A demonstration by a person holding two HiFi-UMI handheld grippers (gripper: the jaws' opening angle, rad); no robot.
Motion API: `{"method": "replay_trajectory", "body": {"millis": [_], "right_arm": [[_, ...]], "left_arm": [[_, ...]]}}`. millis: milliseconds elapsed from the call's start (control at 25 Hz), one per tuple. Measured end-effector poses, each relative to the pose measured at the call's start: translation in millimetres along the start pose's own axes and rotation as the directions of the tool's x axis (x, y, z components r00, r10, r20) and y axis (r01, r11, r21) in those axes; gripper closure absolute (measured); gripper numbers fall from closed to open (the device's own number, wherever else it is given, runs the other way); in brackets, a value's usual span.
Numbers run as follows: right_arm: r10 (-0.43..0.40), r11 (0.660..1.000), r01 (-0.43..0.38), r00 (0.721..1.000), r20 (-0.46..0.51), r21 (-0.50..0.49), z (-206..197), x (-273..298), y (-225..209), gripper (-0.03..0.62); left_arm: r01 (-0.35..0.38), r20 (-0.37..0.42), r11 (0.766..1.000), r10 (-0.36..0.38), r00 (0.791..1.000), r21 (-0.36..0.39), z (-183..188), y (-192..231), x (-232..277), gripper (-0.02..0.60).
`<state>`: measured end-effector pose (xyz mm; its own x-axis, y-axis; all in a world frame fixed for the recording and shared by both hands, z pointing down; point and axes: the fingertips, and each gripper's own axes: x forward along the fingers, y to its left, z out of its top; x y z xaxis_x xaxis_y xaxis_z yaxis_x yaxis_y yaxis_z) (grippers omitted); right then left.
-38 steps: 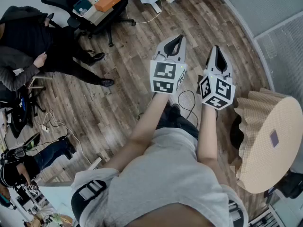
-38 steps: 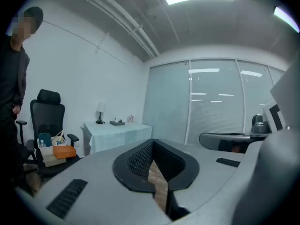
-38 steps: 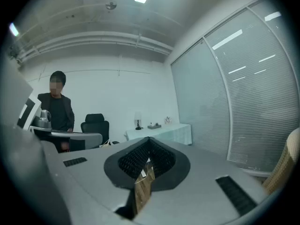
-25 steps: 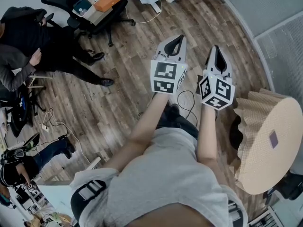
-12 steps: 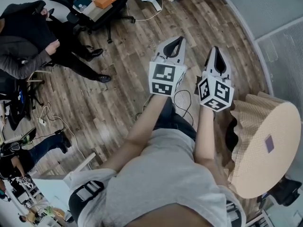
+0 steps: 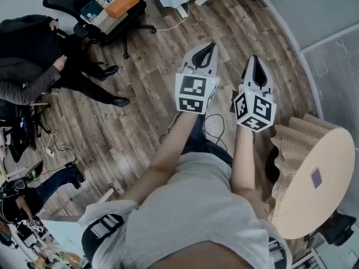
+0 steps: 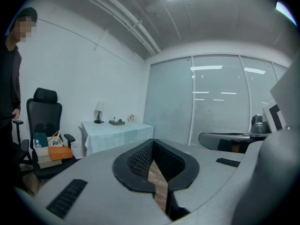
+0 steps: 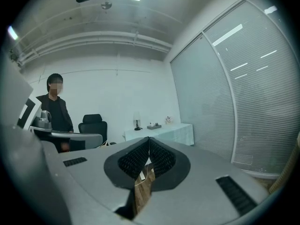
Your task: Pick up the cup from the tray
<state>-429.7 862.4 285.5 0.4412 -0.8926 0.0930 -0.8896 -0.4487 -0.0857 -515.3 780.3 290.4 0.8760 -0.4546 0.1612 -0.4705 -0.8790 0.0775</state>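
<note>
No cup or tray shows in any view. In the head view both grippers are held side by side in front of the person's body, over the wood floor. The left gripper (image 6: pixel 210 45) is shut with nothing between its jaws, and its marker cube (image 6: pixel 194 93) faces the camera. The right gripper (image 6: pixel 255 58) is shut and empty too. In the left gripper view the left gripper (image 7: pixel 152 142) points into the room at a cloth-covered table (image 7: pixel 116 131). In the right gripper view the right gripper (image 8: pixel 149 138) points the same way.
A round table with a beige ruffled cloth (image 6: pixel 314 178) stands close at the right. An office chair loaded with boxes (image 6: pixel 106 7) and a person in dark clothes (image 6: pixel 31 49) are at the upper left. A cable (image 6: pixel 212 122) loops on the floor below the grippers.
Both grippers stay shut and hardly move. The head view has shifted a little, so the round table sits further left. The person at the upper left has changed posture.
</note>
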Motion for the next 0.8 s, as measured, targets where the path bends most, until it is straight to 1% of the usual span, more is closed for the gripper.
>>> {"method": "replay_trajectory", "body": {"millis": [200, 400, 520, 800], "right_arm": [[-0.015, 1.0, 0.015, 1.0, -0.001, -0.003, 10, 62, -6, 0.586], [-0.022, 1.0, 0.022, 1.0, 0.001, -0.007, 22, 127, -6, 0.586], [-0.023, 1.0, 0.023, 1.0, 0.006, -0.003, 28, 164, -7, 0.586], [-0.022, 1.0, 0.022, 1.0, 0.011, 0.014, 36, 234, -9, 0.586]], "left_arm": [[0.012, 0.006, 1.0, -0.012, 1.0, -0.005, 16, 32, 56, 0.575], [0.024, -0.007, 1.0, -0.024, 1.0, -0.005, 29, 67, 110, 0.575], [0.028, 0.007, 1.0, -0.028, 1.0, 0.0, 41, 85, 141, 0.575], [0.033, 0.008, 0.999, -0.033, 0.999, 0.005, 55, 119, 198, 0.575]]}}
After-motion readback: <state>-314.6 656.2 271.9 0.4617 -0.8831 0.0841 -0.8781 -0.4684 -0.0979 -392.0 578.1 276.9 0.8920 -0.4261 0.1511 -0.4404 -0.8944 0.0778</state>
